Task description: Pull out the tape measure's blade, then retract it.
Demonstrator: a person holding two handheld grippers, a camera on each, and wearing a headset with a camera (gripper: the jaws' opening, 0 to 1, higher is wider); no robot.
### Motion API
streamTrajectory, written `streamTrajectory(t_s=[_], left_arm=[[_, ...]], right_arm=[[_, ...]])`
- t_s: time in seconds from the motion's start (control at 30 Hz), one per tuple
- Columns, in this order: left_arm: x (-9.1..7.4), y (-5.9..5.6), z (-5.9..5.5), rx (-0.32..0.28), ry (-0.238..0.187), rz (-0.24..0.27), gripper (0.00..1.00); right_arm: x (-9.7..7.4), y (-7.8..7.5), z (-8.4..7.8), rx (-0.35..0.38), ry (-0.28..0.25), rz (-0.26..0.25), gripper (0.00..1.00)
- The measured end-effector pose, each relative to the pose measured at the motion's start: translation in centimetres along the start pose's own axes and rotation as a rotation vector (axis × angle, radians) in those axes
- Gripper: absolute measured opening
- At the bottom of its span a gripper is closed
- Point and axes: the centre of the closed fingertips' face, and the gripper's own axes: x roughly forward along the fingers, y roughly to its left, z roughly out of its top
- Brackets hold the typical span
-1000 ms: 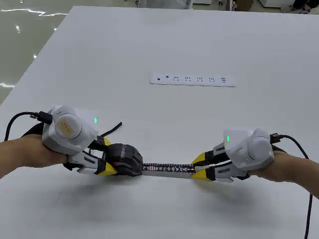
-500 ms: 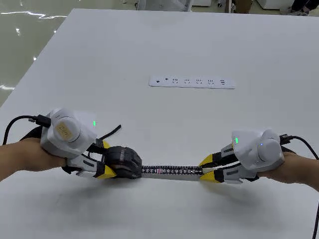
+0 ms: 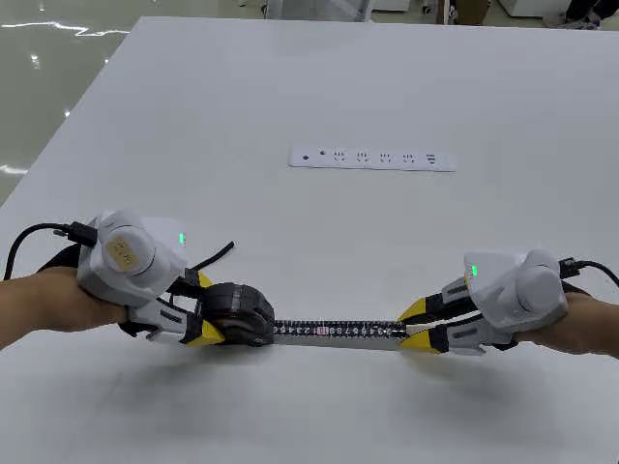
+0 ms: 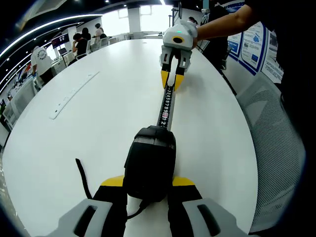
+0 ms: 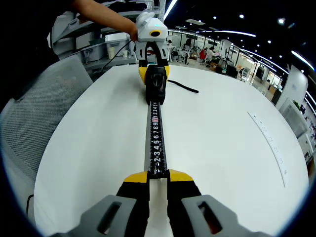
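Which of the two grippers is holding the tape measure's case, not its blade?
The left gripper, shut on the black case; the right gripper pinches the end of the blade instead.

White desk (image 3: 290, 77), wide, matte, bare over most of its top. White power strip (image 3: 372, 158) lies flat mid-desk, long side across the head view, row of sockets facing up, well apart from the near edge. Glossy pale-green floor (image 3: 44, 87) left of the desk, with light reflections. Left gripper view: grey mesh chair (image 4: 274, 143) just beside the desk edge, blue-and-white posters (image 4: 256, 39) on the wall behind it, several people (image 4: 81, 44) far back. Right gripper view: dark ceiling with spot lights (image 5: 281, 20) and strip lights, office space behind.
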Motion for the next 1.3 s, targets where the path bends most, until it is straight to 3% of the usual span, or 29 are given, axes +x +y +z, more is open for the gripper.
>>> streamTrajectory(t_s=[0.8,0.9,0.97,1.17,1.3], left_arm=[[0.0,-0.2,0.1,-0.001,0.006,0.001,0.28],[0.0,-0.2,0.1,0.040,0.031,0.007,0.28],[0.0,-0.2,0.2,0.012,0.018,-0.005,0.28],[0.0,-0.2,0.1,0.001,0.013,-0.005,0.28],[0.0,-0.2,0.1,-0.006,0.009,-0.004,0.28]], right_arm=[[-2.2,-0.3,-2.6,0.018,0.046,-0.018,0.10],[-2.8,0.0,-2.6,0.033,0.040,-0.013,0.10],[-2.8,0.0,-2.6,0.025,0.046,-0.012,0.10],[-3.4,-0.2,-3.7,0.044,0.053,-0.024,0.10],[-3.6,0.0,-3.4,0.048,0.047,-0.029,0.10]])
